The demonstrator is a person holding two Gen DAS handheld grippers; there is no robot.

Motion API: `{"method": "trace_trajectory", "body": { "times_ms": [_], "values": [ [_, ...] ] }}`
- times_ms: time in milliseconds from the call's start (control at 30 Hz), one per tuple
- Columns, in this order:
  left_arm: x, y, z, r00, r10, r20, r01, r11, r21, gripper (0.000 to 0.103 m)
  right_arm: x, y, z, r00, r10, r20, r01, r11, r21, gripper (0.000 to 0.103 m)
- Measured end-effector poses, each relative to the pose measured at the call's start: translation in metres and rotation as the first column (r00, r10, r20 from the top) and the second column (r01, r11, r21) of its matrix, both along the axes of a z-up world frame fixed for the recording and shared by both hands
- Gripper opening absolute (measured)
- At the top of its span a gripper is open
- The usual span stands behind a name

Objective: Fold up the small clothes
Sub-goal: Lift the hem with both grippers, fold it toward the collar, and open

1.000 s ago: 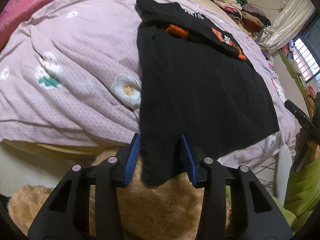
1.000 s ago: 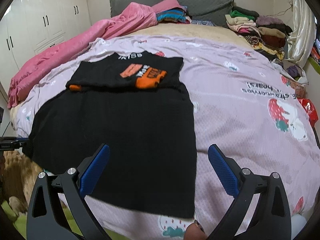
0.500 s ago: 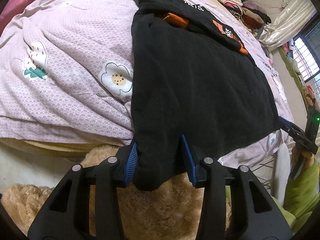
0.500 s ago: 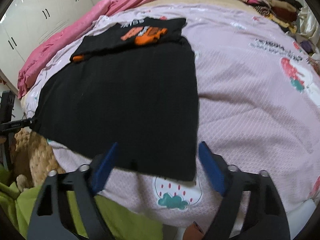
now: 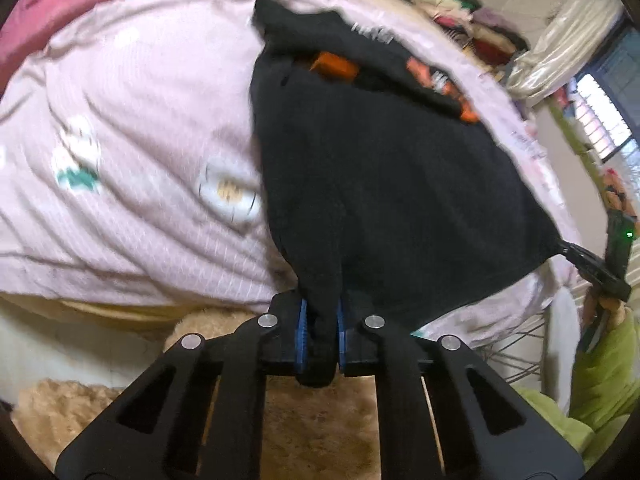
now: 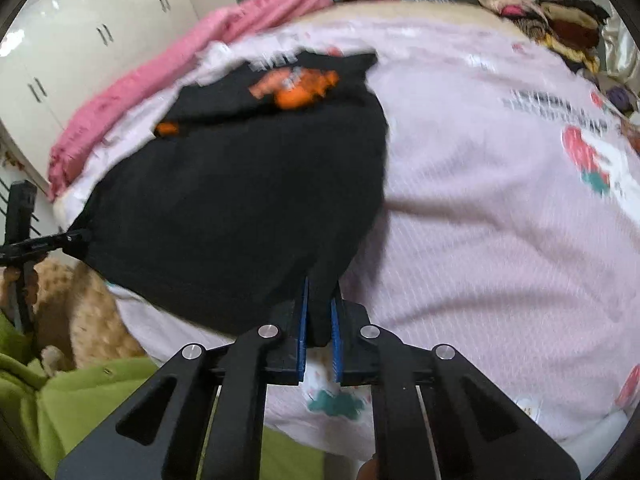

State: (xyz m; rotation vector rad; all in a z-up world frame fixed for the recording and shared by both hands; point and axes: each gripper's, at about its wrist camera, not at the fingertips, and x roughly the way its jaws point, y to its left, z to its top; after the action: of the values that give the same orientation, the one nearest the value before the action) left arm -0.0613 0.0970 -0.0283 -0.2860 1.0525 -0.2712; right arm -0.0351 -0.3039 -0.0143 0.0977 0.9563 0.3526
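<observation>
A black garment (image 5: 392,176) with an orange print lies on the lilac bedspread (image 5: 132,152), its far part folded back over itself. My left gripper (image 5: 319,316) is shut on the garment's near left corner, cloth bunched between the blue pads. In the right wrist view the same black garment (image 6: 240,200) spreads to the left, and my right gripper (image 6: 319,300) is shut on its near right corner. The left gripper (image 6: 72,238) shows at the garment's far left corner there, and the right gripper (image 5: 564,246) shows at the garment's right corner in the left wrist view.
A pink blanket (image 6: 168,80) lies along the bed's left side. Stacks of folded clothes (image 6: 560,12) sit at the head of the bed. A tan fuzzy rug (image 5: 312,424) and green cloth (image 6: 80,400) lie below the bed's edge. White wardrobes (image 6: 72,40) stand at left.
Both grippers have closed onto the near corners of the black garment. The right one also moved down and in toward the bed's edge.
</observation>
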Motion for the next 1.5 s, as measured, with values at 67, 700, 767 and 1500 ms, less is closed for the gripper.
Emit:
{"method": "trace_trajectory", "body": {
  "times_ms": [67, 700, 767, 1500],
  "values": [
    [0.000, 0.003, 0.012, 0.999, -0.002, 0.034, 0.003, 1.000, -0.008, 0.004, 0.004, 0.001, 0.011, 0.999, -0.003, 0.036, 0.002, 1.000, 0.020, 0.009],
    [0.040, 0.026, 0.085, 0.971, 0.095, 0.218, -0.076, 0.993, -0.094, 0.004, 0.047, -0.018, 0.097, 0.929, -0.172, 0.326, 0.123, 0.978, 0.168, 0.008],
    [0.049, 0.026, 0.094, 0.965, 0.098, 0.242, -0.079, 0.993, -0.087, 0.004, 0.051, -0.020, 0.101, 0.923, -0.183, 0.338, 0.129, 0.976, 0.176, 0.008],
    [0.105, 0.025, 0.126, 0.938, 0.134, 0.318, -0.134, 0.991, -0.025, 0.004, 0.117, -0.015, 0.124, 0.890, -0.230, 0.394, 0.174, 0.969, 0.173, 0.008]
  ]
}}
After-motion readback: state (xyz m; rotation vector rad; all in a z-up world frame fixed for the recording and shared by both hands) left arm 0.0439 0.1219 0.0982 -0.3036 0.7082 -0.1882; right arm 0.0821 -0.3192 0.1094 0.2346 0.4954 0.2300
